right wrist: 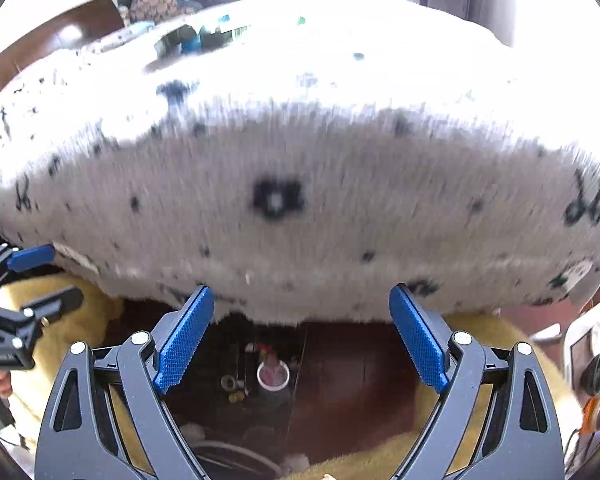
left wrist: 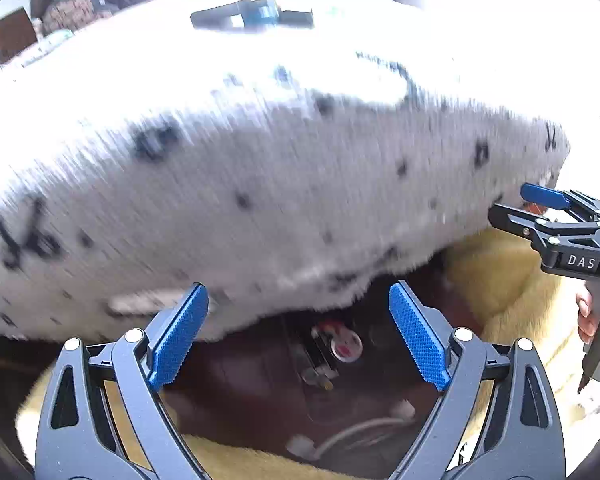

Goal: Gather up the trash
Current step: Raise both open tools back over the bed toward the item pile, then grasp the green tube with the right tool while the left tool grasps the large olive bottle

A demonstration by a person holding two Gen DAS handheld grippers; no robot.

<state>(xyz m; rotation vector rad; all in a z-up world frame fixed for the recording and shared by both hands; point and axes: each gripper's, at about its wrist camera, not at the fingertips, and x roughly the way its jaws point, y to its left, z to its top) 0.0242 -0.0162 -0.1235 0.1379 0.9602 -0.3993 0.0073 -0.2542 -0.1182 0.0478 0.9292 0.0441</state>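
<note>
Both the left tongs (left wrist: 297,330) and the right tongs (right wrist: 300,332) stand spread and empty over the spotted white blanket (left wrist: 259,168); likely trash, a small round cup (right wrist: 273,376), lies at six o'clock below its edge.

Trash I can make out: a small round cup (left wrist: 342,346), pale rim, red-pink inside, sits upright on the dark brown floor (left wrist: 239,380) just below the hanging edge of the spotted white blanket (left wrist: 259,184). Small white crumpled scraps (left wrist: 404,408) lie on the same floor near it, on my side. A flat dark-and-teal packet (left wrist: 251,16) lies on top of the blanket at the far side, well apart from the rest. It's too blurred to identify.
</note>
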